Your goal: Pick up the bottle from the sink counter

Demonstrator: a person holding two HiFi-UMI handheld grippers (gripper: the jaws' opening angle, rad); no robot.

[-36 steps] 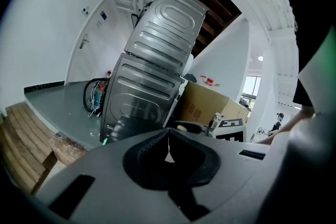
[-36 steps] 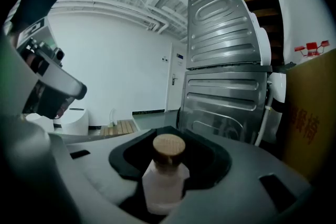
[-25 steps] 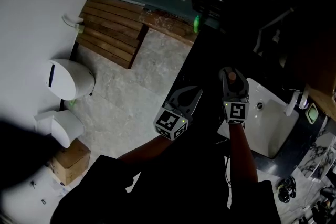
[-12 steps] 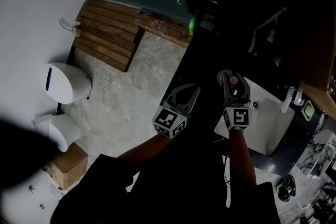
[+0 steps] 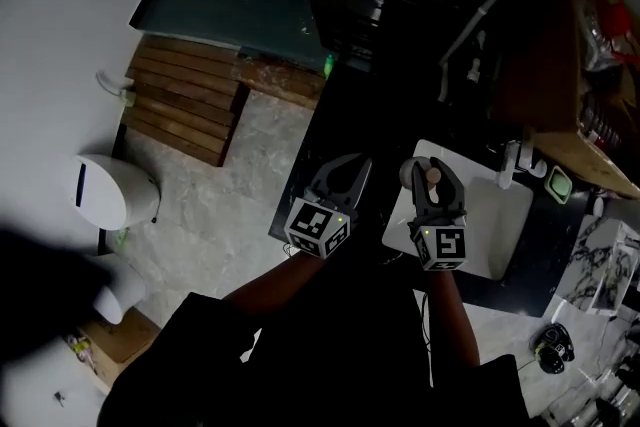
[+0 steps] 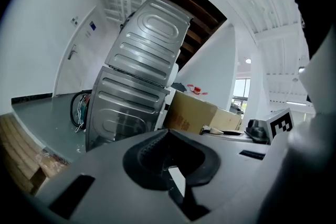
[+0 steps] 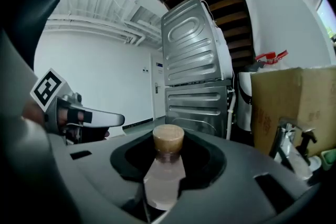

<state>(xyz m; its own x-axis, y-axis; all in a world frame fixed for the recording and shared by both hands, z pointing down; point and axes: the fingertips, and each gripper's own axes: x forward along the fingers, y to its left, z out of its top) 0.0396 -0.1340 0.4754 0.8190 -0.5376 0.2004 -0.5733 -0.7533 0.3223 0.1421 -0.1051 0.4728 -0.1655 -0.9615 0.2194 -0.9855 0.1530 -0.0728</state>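
Observation:
A small clear bottle (image 7: 166,173) with a brown cork top (image 5: 432,176) stands upright between the jaws of my right gripper (image 5: 434,183), which is shut on its body. In the head view that gripper hangs over the left edge of the white sink basin (image 5: 512,227). My left gripper (image 5: 343,175) is just to the left, over the dark counter (image 5: 330,130). Its jaws meet at the tips with nothing between them (image 6: 168,134).
A ribbed metal appliance (image 7: 197,63) stands ahead, with a cardboard box (image 7: 294,105) and a faucet (image 7: 286,139) to the right. Below on the floor are a white toilet (image 5: 105,190), wooden slats (image 5: 185,110) and a green bottle (image 5: 328,67).
Both grippers have drifted down and left in the head view as the view swung right. The right gripper still holds the bottle, now by the sink's left edge.

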